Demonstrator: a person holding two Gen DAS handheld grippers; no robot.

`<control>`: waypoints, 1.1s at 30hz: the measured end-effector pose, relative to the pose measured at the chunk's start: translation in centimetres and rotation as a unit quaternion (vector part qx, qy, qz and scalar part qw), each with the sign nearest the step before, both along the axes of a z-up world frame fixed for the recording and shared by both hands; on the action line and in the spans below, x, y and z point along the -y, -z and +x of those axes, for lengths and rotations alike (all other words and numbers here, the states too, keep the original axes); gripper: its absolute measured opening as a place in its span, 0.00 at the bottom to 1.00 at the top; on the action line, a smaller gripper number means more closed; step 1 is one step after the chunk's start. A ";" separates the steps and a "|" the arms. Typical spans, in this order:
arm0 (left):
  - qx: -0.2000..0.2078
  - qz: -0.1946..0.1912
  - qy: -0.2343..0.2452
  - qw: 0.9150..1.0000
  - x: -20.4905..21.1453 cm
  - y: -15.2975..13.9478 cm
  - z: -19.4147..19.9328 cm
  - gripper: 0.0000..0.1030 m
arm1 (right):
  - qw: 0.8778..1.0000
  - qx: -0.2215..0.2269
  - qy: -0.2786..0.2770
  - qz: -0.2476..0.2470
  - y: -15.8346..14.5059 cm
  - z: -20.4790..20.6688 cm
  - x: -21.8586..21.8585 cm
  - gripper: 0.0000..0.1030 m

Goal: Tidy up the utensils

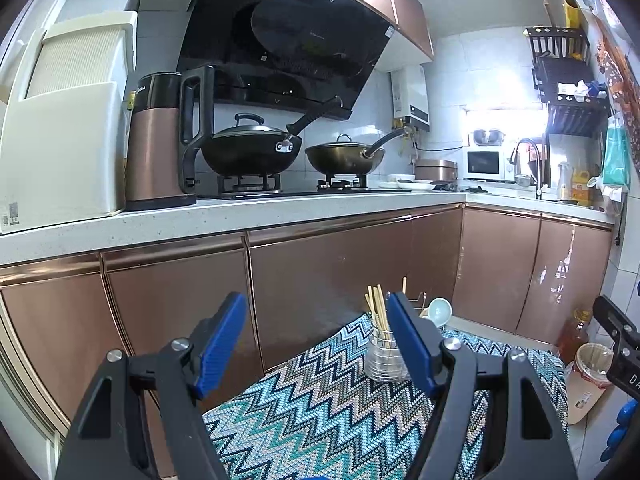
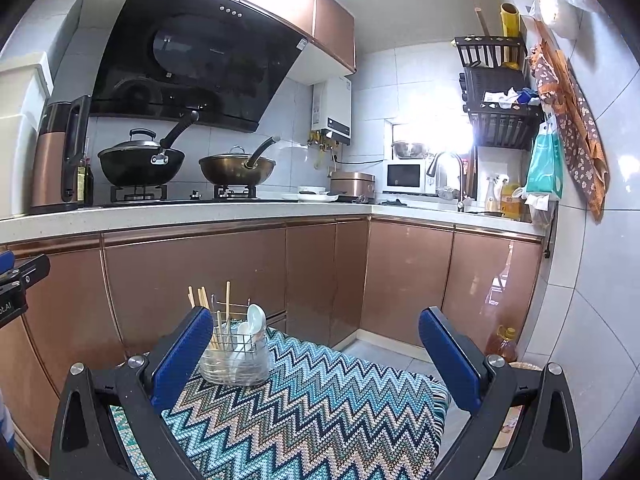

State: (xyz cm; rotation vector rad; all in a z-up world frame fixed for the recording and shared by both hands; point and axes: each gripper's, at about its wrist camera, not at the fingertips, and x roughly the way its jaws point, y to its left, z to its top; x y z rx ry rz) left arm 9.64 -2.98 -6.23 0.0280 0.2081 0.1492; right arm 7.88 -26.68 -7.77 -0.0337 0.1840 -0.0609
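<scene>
A clear utensil holder (image 2: 234, 364) with a wire rack stands at the far end of a zigzag-patterned cloth (image 2: 320, 408). Wooden chopsticks (image 2: 200, 300) and a white spoon (image 2: 256, 318) stick up out of it. In the left wrist view the same holder (image 1: 384, 356) shows just left of the right finger, with the chopsticks (image 1: 376, 308) and the spoon (image 1: 440, 310) above it. My left gripper (image 1: 316, 308) is open and holds nothing. My right gripper (image 2: 316, 324) is open too, hanging above the cloth with the holder beside its left finger.
Copper-coloured cabinets (image 2: 200, 280) run under a white countertop (image 2: 200, 212) with two woks on a stove, a kettle (image 1: 160, 140) and a microwave. A bottle of oil (image 2: 504, 346) stands on the floor at the right. The other gripper's body (image 1: 620, 344) shows at the right edge.
</scene>
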 end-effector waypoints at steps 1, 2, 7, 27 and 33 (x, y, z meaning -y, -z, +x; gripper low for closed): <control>0.001 0.000 0.000 1.000 0.0 0.0 0.0 0.69 | 1.000 0.000 0.000 0.001 0.0 0.0 0.1 1.00; 0.001 0.000 0.000 1.000 0.1 0.0 -0.1 0.69 | 1.000 -0.001 0.001 0.002 0.0 0.0 0.0 1.00; 0.002 0.004 0.002 1.000 0.1 -0.1 -0.1 0.69 | 1.000 -0.002 0.003 0.005 0.0 -0.1 0.1 1.00; 0.001 0.006 0.007 1.000 0.5 0.1 -0.2 0.69 | 1.000 -0.010 0.005 0.007 0.3 0.0 0.4 1.00; 0.000 0.007 0.009 1.000 0.5 0.1 -0.1 0.69 | 1.000 -0.012 0.005 0.006 0.4 0.1 0.4 1.00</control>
